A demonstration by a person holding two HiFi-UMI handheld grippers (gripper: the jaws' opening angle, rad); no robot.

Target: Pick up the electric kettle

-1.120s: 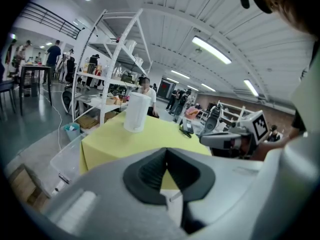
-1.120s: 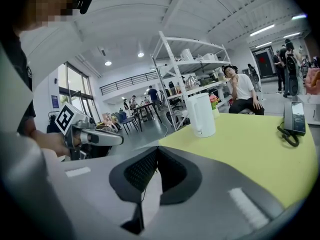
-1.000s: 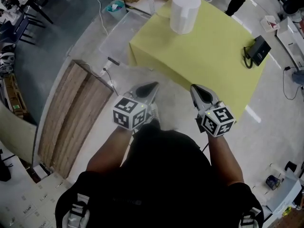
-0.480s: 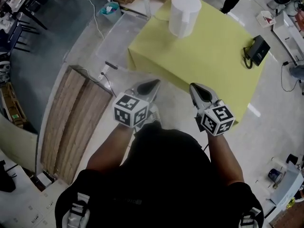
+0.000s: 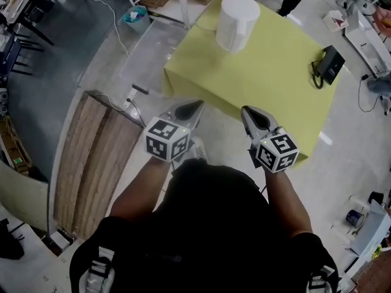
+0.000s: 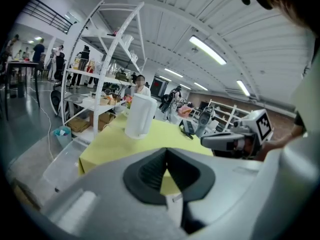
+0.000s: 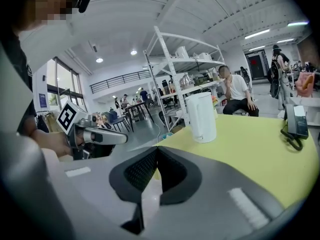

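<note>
Wide open run here: the yellow table (image 5: 263, 81) is bare from its near edge right up to the white kettle (image 5: 237, 22) at the far side. A black phone (image 5: 328, 65) sits by the right edge, well apart. White shelving (image 6: 107, 39) stands behind-left of the kettle.

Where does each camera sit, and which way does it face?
Head view: on the person's head, steeply down at yellow table, kettle; arms, torso, left gripper, right gripper show.
Left gripper view: on left gripper, toward kettle; own shut jaws, right gripper at right.
Right gripper view: on right gripper, toward kettle; own shut jaws, left gripper at left.
All three share the kettle and yellow table.
</note>
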